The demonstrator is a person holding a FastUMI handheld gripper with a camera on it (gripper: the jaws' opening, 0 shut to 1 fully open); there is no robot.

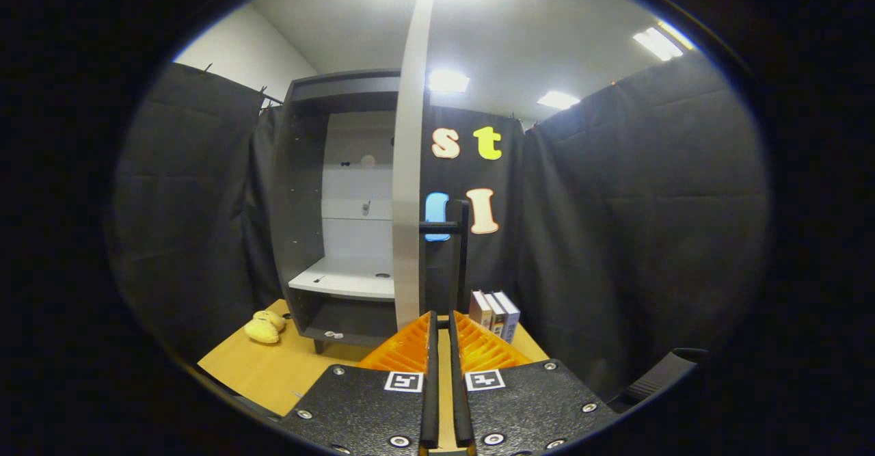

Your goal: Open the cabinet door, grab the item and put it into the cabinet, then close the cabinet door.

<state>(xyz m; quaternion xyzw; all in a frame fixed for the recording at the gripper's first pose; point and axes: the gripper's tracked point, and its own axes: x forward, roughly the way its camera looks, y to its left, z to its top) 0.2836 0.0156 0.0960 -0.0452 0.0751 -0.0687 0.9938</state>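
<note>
The dark grey cabinet [305, 189] stands on the wooden table [273, 370] with its door [409, 189] swung open, so the door's pale edge faces me. Inside is a white shelf [345, 279] with nothing large on it. A black vertical bar handle [463, 264] sits on the door's right face. Its lower end runs down into my fingertips. My gripper [442, 318] is closed to a narrow slit there, and the fingers appear to pinch the handle. A yellow plush item [265, 327] lies on the table, left of the cabinet's foot.
A few books [496, 312] stand upright on the table just right of the handle. Black cloth walls close in on both sides and behind. A dark strap-like object [660, 374] lies at the right, off the table's edge.
</note>
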